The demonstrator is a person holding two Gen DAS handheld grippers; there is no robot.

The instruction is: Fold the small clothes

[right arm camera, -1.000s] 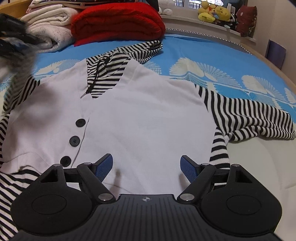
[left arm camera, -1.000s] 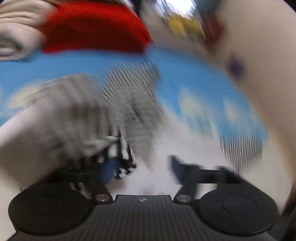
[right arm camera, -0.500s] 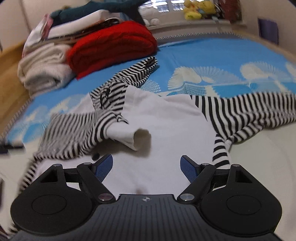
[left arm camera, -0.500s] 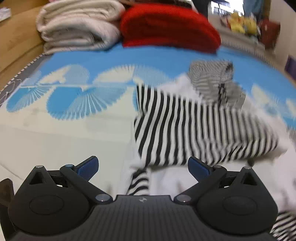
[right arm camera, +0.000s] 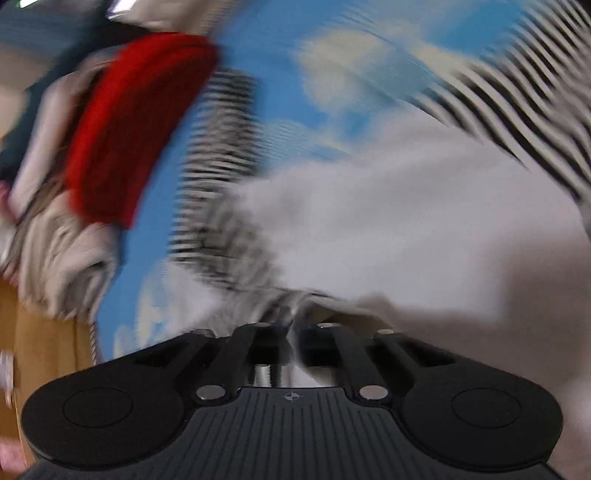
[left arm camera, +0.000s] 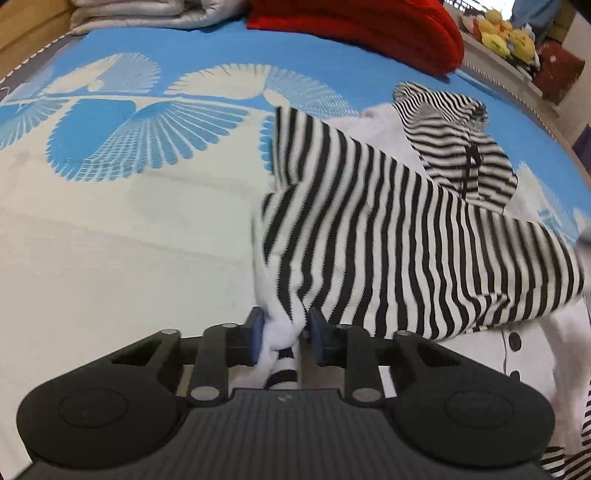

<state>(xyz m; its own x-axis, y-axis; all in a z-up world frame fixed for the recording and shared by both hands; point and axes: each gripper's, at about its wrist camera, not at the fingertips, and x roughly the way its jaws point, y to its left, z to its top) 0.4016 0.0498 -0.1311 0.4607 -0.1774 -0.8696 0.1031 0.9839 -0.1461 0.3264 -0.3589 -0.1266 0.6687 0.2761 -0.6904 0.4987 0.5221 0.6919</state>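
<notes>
A small white top with black-and-white striped sleeves and hood (left arm camera: 417,236) lies on the blue-and-cream bedspread (left arm camera: 110,206). One striped sleeve is folded across its white front. My left gripper (left arm camera: 282,338) is shut on the top's white and striped fabric at its near left edge. The right wrist view is heavily blurred; there the right gripper (right arm camera: 291,332) has its jaws close together on the white body of the top (right arm camera: 406,221).
A folded red blanket (left arm camera: 369,26) and folded pale blankets (left arm camera: 159,14) are stacked at the far edge of the bed. Plush toys (left arm camera: 506,33) sit on a ledge at far right. A wooden surface (right arm camera: 40,332) borders the bed on the left.
Both grippers were open half a second ago. Now both have closed on the top's fabric, and the right view has swung fast and tilted.
</notes>
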